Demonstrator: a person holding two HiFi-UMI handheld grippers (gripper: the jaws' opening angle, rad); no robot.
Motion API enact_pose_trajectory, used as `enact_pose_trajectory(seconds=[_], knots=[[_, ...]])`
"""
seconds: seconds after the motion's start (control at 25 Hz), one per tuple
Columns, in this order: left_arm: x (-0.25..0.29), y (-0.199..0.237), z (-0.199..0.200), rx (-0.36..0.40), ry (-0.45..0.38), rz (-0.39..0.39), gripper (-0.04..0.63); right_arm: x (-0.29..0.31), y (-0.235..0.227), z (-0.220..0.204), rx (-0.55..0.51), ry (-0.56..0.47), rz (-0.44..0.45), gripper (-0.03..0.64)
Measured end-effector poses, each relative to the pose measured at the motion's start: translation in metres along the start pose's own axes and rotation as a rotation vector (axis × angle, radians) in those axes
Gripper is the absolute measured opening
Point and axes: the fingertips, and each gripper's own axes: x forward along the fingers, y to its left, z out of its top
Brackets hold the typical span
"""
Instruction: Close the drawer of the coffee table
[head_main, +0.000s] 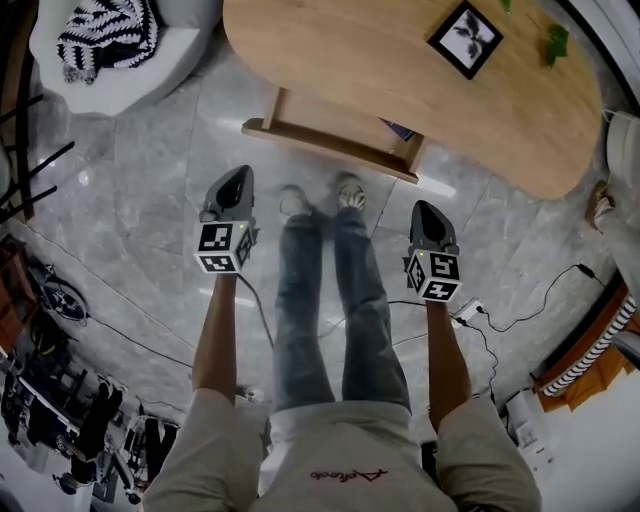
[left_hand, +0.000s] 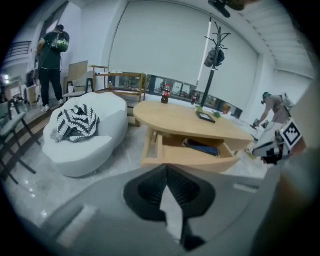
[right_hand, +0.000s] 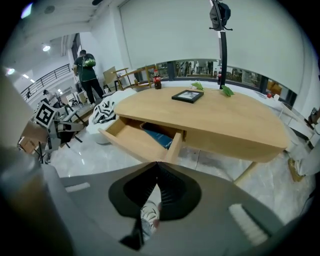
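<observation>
The oval wooden coffee table (head_main: 400, 70) stands ahead of me with its drawer (head_main: 335, 135) pulled out toward my feet. A blue item (right_hand: 156, 134) lies inside the drawer (right_hand: 137, 140). My left gripper (head_main: 232, 190) is shut and empty, short of the drawer's left end. Shut and empty as well, my right gripper (head_main: 428, 222) hangs short of the drawer's right end. In the left gripper view the drawer front (left_hand: 187, 157) lies beyond the closed fingertips (left_hand: 166, 167). Neither gripper touches the drawer.
A black picture frame (head_main: 465, 38) and green leaves (head_main: 556, 42) lie on the tabletop. A white pouf seat (head_main: 120, 50) with a striped cloth stands at the left. Cables (head_main: 520, 310) and a power strip lie on the marble floor. People stand far back in the room (left_hand: 50, 65).
</observation>
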Motion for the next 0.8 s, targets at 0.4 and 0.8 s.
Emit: enact_pose_trajectory(seconds=[0.4,0.8], knots=[[0.042,0.010,-0.034,-0.006,0.033,-0.018,0.002,0.040,-0.011,-0.032,0.018,0.033,-0.007,0.006],[0.068,0.017,-0.055,0.021,0.052,-0.034,0.003,0.066,-0.020,-0.050,0.009,0.058,-0.019,0.006]])
